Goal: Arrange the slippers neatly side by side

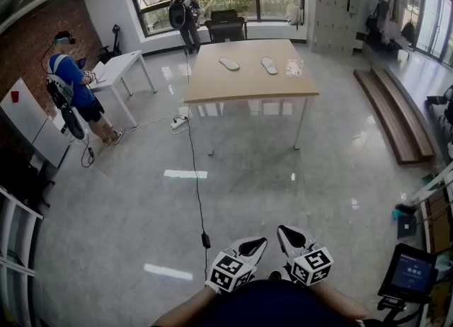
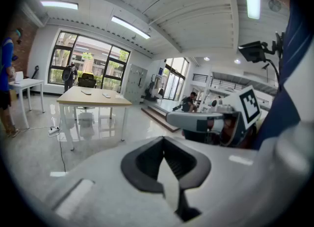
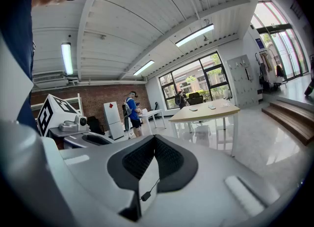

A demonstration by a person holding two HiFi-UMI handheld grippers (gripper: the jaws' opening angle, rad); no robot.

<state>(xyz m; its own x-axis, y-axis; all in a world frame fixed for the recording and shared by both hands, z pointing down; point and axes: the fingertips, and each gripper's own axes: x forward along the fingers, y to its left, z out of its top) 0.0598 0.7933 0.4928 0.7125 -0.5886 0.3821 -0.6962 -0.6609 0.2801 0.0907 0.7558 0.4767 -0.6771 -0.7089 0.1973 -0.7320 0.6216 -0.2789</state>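
The left tongs and the right tongs are both clenched and hold nothing, low and close to my body. The desk stands far ahead across the floor, well apart from them. On it the left slipper lies slantwise, from far-left to near-right, and the right slipper runs almost near to far. Both look pale and flat, not parallel. I judge neither hand is clearly nearer.

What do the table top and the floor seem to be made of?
Table top: probably wood or laminate, matte; an even light-brown surface without glare. Floor: likely polished tile or stone, glossy; it mirrors lights and the table legs.
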